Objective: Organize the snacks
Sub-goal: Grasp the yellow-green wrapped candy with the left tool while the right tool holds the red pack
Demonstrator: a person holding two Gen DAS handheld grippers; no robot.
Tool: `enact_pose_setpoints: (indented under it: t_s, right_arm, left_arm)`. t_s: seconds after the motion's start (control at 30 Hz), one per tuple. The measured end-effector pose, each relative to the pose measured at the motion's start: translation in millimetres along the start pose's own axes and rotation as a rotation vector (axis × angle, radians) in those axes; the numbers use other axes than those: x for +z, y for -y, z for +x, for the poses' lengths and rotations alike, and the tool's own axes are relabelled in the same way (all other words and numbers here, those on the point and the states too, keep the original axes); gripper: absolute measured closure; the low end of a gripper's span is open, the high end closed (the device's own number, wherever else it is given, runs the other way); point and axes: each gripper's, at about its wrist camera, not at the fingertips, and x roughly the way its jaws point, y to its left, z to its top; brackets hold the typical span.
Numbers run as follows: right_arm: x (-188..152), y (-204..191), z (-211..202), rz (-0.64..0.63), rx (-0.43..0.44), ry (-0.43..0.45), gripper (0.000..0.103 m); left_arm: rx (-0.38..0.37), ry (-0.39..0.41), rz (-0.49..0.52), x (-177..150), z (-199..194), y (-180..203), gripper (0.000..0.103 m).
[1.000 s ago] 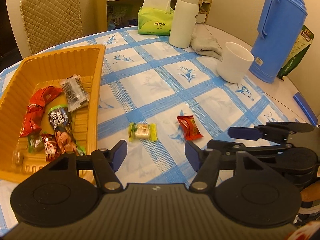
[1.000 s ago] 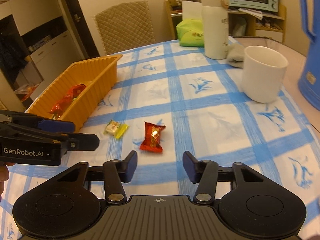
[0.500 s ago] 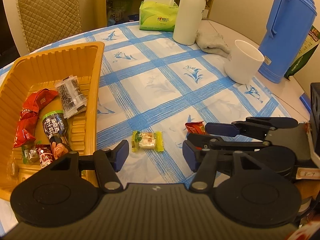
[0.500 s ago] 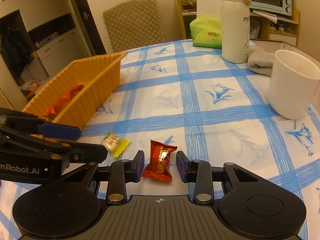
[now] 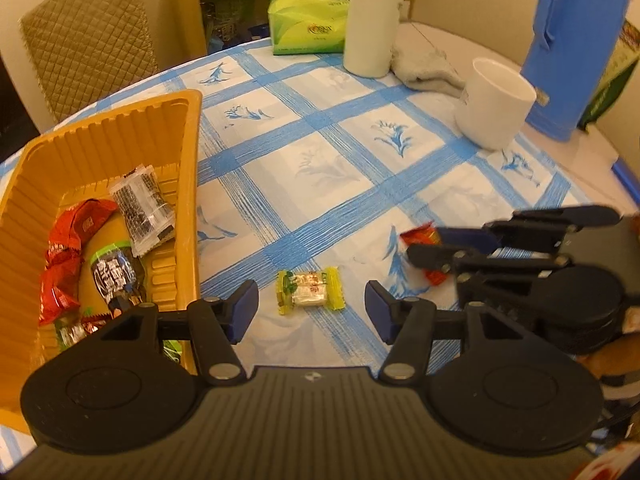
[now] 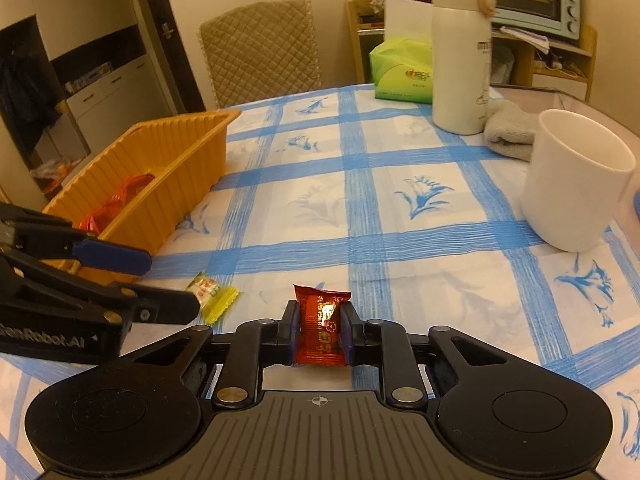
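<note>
Several wrapped snacks point(image 5: 120, 248) lie in the orange tray point(image 5: 104, 136).

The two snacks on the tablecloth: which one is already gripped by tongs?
The red-wrapped snack: the right tongs are shut on its sides. The yellow-green candy lies free on the cloth between the open left tongs, untouched.

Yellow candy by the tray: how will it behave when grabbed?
The yellow candy is small and flat, so probably light and unlikely to roll. Its crinkly wrapper ends look floppy; grip the middle. The glossy wrapper may slip between the left hand-held gripper's open pads.
</note>
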Motion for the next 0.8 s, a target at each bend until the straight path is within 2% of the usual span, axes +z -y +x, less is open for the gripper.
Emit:
enact_pose_setpoints:
  t_s: [0.1,0.23,0.43,0.7,0.8]
  right_arm:
    - [-1,5,-6,0.037,0.001,0.005,0.082]
    - [-4,11,-14,0.078,-0.006,0.009,0.082]
    - [-7,22,-25,0.119,-0.029,0.016,0.082]
    - [-8,36,-39,0.161,-0.059,0.033,0.082]
    - [-10,40,-43,0.174,-0.061,0.037,0.082]
  left_arm:
    - [0.004,-0.025,0.036,1,6,5,0.047]
    - [0.002,-0.044,0.025,2,13,9,0.049]
    - [0.052,-0.044,0.012,9,24,14,0.051]
    - [0.093,-0.080,0.112,14,37,28,0.047]
    - [0.065,-0.098,0.128,13,40,33,0.058]
